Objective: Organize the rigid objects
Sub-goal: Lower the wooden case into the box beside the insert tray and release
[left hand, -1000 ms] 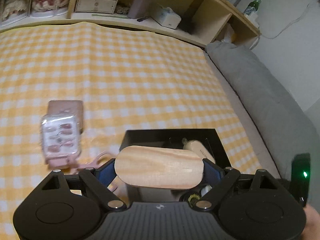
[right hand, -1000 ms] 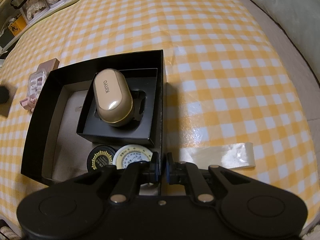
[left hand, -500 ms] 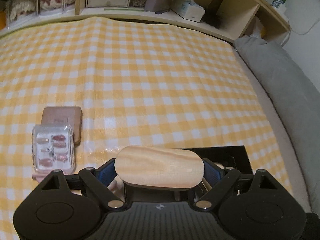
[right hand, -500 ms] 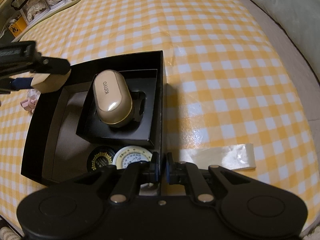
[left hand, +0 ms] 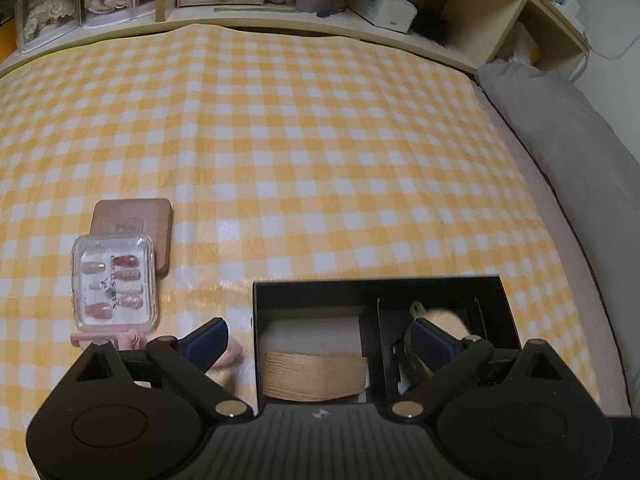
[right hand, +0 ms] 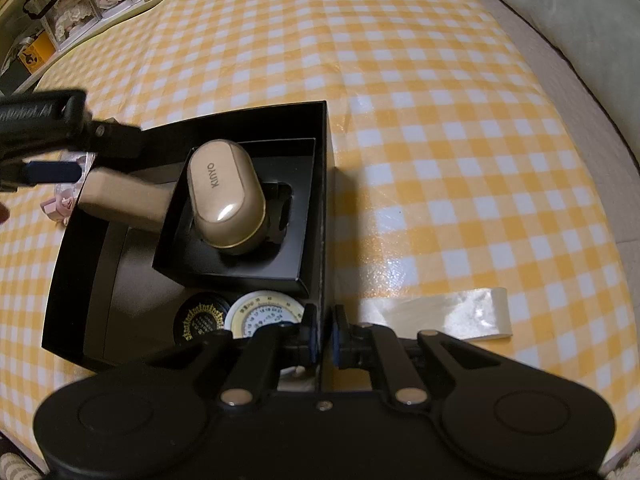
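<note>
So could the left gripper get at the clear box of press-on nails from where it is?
Probably yes. The left gripper is open above the black box, and the nail box lies uncovered on the checked cloth to its left.

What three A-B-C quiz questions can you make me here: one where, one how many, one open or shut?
1. Where is the wooden block? A in the black box; B on the shelf; C on the grey cushion
2. How many round tins are in the box? A one; B two; C five
3. The left gripper has its fingers: A spread apart; B shut on the block; C shut on a tin

Answers: 1 A, it lies inside the box walls; 2 B, one black, one white, side by side; 3 A, wide gap, gripping nothing.
</note>
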`<control>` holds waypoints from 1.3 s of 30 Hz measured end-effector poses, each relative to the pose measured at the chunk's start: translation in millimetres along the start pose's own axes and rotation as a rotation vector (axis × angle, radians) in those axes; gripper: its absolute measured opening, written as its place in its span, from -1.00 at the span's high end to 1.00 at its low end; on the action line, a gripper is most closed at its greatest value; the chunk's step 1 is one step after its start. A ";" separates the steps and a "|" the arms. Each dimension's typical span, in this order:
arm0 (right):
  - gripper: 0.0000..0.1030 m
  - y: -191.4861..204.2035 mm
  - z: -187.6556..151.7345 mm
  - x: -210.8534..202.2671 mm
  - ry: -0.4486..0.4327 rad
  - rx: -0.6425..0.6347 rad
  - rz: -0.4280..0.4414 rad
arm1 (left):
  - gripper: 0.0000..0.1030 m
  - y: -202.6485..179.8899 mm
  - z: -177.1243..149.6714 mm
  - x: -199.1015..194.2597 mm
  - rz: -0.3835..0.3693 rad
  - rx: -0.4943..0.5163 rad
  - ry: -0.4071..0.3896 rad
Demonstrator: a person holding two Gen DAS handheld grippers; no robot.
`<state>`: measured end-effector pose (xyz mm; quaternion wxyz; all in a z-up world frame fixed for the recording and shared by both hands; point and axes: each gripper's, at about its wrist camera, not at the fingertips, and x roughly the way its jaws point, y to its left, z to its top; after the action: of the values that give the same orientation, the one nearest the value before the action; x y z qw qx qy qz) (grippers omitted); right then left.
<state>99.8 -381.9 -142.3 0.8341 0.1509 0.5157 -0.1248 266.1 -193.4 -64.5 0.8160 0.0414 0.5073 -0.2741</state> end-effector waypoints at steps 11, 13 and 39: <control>0.84 -0.4 -0.5 0.3 0.000 0.000 0.000 | -0.23 -12.8 -18.5 -26.2 0.007 0.237 0.002; 0.84 -0.3 -0.7 0.4 0.000 -0.001 -0.001 | 0.03 -16.3 -21.4 -30.7 0.012 0.287 0.008; 0.84 -0.5 -0.5 1.8 0.003 0.004 0.005 | 0.60 -27.3 -8.3 41.7 0.029 0.234 0.093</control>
<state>100.0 -382.4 -144.1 0.8333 0.1539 0.5163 -0.1237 259.9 -230.6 -98.2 0.7850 0.1563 0.5086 -0.3171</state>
